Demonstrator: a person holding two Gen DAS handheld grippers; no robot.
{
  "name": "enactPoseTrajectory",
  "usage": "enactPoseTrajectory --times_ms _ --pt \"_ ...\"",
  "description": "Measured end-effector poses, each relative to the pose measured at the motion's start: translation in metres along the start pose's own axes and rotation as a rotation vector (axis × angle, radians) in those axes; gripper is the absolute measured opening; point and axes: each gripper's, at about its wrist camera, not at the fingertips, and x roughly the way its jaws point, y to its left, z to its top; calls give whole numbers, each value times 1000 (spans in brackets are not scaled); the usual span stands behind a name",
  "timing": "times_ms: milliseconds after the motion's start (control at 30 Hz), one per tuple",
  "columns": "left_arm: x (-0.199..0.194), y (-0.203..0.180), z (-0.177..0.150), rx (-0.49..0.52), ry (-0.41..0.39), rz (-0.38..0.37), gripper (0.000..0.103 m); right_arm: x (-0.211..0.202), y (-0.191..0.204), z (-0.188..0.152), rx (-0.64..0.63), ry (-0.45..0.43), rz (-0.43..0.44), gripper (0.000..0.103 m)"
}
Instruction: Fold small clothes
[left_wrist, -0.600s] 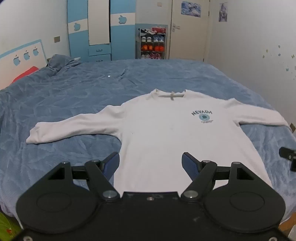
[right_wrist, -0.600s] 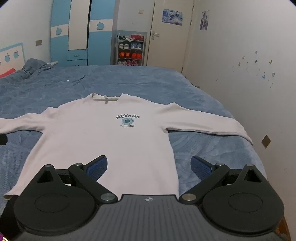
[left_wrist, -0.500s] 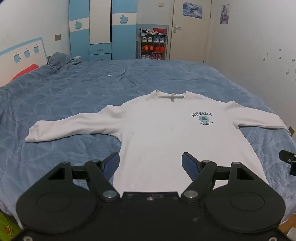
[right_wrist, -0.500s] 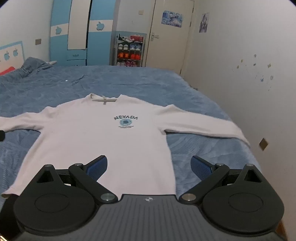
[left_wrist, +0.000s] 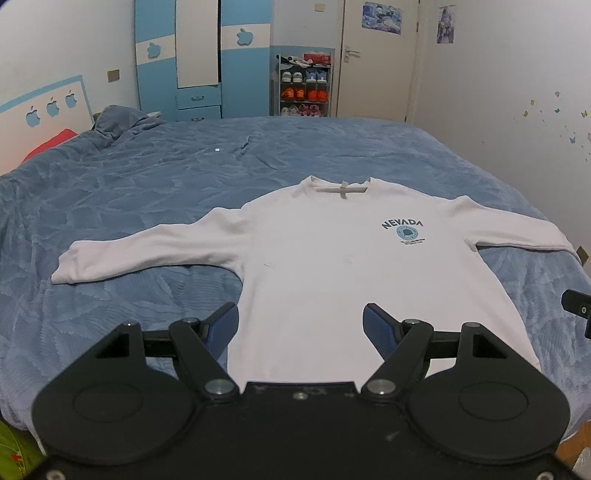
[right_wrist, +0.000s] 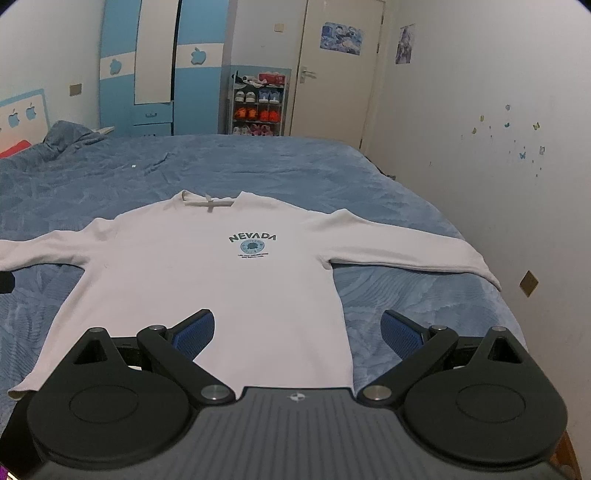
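Your left hand-held gripper (left_wrist: 300, 328): jaws wide, empty, above hem of white sweatshirt (left_wrist: 332, 266) lying flat on bed (left_wrist: 147, 177) ahead. Your right hand-held gripper (right_wrist: 297, 332): wide, empty, straddling hem's right edge.

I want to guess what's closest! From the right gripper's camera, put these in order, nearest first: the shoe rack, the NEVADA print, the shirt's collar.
1. NEVADA print, mid-shirt, straight ahead.
2. Collar, at the shirt's far end.
3. Shoe rack, against the back wall, beyond the bed.
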Motion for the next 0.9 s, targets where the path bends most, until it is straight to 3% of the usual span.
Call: enactPoseTrajectory --times_ms 500,533,600,900 --pt "21 0 -8 23 -93 -68 76 1 9 -7 -8 11 -10 103" --pt "19 -2 -7 27 -129 -72 76 1 10 -7 -10 9 -10 103" --pt "22 -4 -6 39 -131 -71 76 0 12 -6 -9 7 -8 103" --pt "28 2 -8 -74 -81 -143 76 7 25 -8 -34 36 -15 103"
